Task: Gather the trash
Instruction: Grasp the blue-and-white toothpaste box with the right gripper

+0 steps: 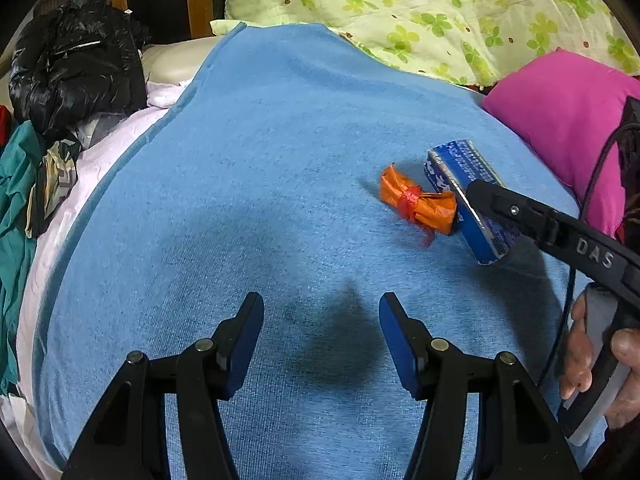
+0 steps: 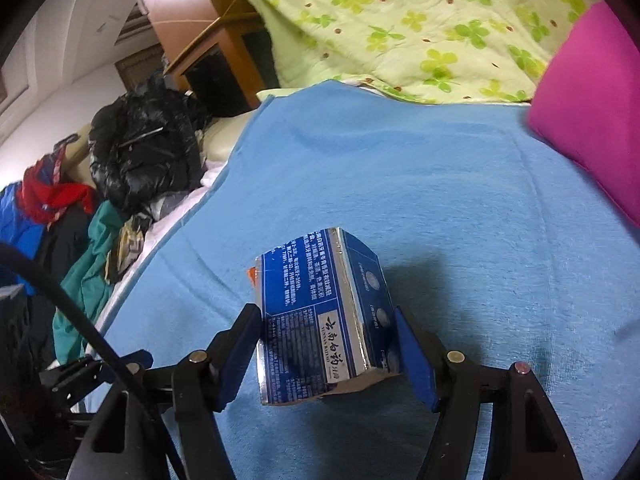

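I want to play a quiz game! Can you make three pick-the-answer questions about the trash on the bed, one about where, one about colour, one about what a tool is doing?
1. Where is the orange wrapper?
A. Beside the blue box
B. On the pink pillow
C. Inside the black bag

2. What colour is the blanket under the trash?
A. Red
B. Blue
C. White

3. What is the left tool doing?
A. Squeezing the box
B. Holding the wrapper
C. Open, holding nothing

Answers: 1 A, the wrapper lies against the box. 2 B, the blanket is blue. 3 C, only blanket shows between its fingers.
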